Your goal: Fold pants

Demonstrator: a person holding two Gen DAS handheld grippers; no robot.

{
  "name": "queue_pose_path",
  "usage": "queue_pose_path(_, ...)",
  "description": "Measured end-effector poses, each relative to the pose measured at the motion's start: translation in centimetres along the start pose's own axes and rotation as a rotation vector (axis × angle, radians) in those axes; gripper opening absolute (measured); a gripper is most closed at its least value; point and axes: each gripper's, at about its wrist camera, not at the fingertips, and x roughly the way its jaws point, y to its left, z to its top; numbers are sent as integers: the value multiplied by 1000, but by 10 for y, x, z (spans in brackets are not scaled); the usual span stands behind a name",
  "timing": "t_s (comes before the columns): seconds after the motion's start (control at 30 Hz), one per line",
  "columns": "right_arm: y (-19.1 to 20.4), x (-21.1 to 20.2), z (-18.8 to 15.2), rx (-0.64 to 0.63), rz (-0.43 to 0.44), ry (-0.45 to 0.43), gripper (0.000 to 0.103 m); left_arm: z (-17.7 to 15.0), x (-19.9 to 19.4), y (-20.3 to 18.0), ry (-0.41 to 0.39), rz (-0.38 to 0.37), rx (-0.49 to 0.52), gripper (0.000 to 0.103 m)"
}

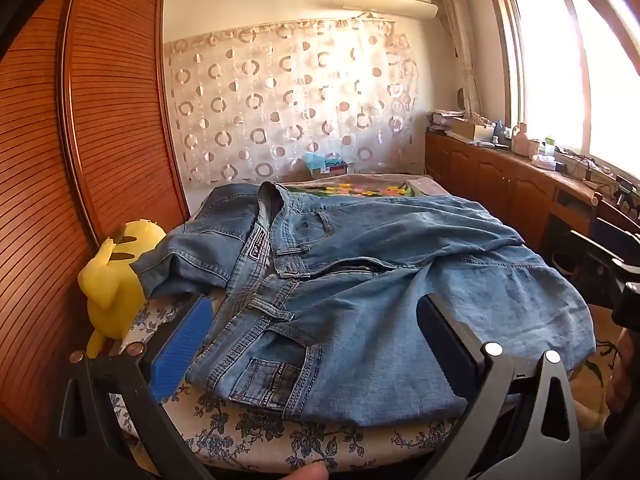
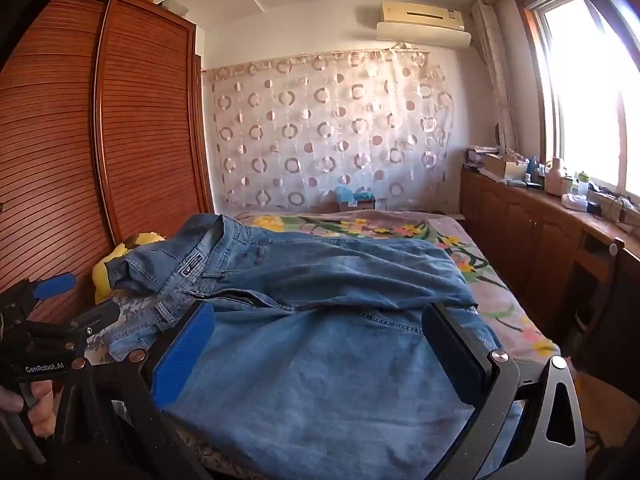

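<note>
Left wrist view: blue denim pants [image 1: 360,280] lie spread on a floral bed [image 1: 280,440], waistband beside a yellow plush toy [image 1: 112,280]; the left hand-held gripper [image 1: 316,332] hovers wide open above them. Right wrist view: the right hand-held gripper [image 2: 320,352], jaws agape, holds nothing over the pants' legs.
</note>
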Motion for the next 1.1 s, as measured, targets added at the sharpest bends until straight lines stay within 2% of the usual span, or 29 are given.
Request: queue_pose_path(1.1,0,1,1,9,3,8,103,0,-5,0,-8,-1,-14,102)
